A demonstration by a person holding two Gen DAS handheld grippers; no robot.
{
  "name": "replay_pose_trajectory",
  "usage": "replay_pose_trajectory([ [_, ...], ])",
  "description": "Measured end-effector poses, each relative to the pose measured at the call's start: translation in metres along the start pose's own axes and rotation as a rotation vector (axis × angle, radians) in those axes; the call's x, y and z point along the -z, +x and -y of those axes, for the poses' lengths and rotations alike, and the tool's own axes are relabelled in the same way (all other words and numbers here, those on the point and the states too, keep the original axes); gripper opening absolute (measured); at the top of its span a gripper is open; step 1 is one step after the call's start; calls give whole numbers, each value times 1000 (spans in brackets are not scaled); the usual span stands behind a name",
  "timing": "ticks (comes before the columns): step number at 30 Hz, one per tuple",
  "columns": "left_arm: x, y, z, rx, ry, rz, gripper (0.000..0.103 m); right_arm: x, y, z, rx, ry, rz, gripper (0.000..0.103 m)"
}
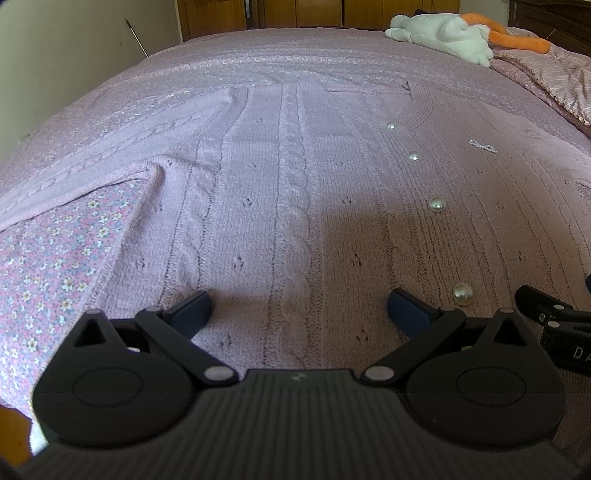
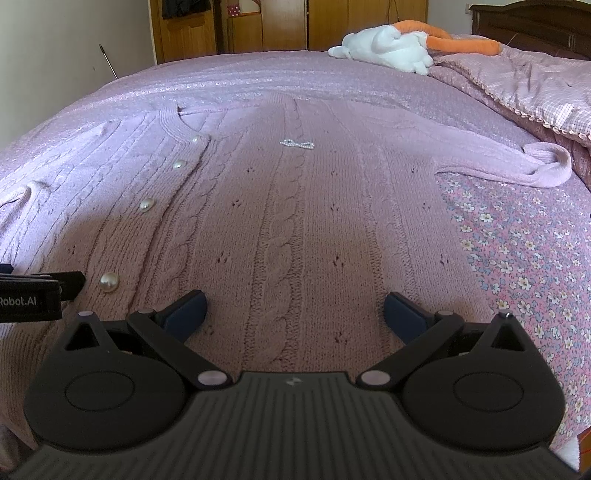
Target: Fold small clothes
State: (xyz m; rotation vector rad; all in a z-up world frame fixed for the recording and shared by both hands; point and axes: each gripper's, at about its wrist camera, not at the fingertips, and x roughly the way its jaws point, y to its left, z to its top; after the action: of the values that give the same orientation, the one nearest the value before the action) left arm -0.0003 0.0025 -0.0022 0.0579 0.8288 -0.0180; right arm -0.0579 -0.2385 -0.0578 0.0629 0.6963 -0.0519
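Nearest the cameras, the left gripper (image 1: pixel 299 310) and right gripper (image 2: pixel 294 310) are seen with jaws spread wide, holding nothing. Beyond, toward 12 o'clock, a pink cardigan (image 2: pixel 295 206) is spread flat on the bed (image 2: pixel 258 77); a plush toy (image 2: pixel 388 48) is seen at 1 o'clock.

A bed (image 2: pixel 258 85) with a pink cover fills both views. Wooden wardrobe doors (image 2: pixel 266 26) line the far wall; a pale wall (image 1: pixel 74 37) stands upper left. A dark headboard (image 2: pixel 535 26), probably wood, sits upper right. Soft daylight.
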Motion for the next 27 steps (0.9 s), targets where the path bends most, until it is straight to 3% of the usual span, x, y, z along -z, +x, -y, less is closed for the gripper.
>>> replay_pose_trajectory([
  [27, -1, -1, 1, -4, 2, 5, 103, -1, -1, -1, 1, -1, 4, 103],
])
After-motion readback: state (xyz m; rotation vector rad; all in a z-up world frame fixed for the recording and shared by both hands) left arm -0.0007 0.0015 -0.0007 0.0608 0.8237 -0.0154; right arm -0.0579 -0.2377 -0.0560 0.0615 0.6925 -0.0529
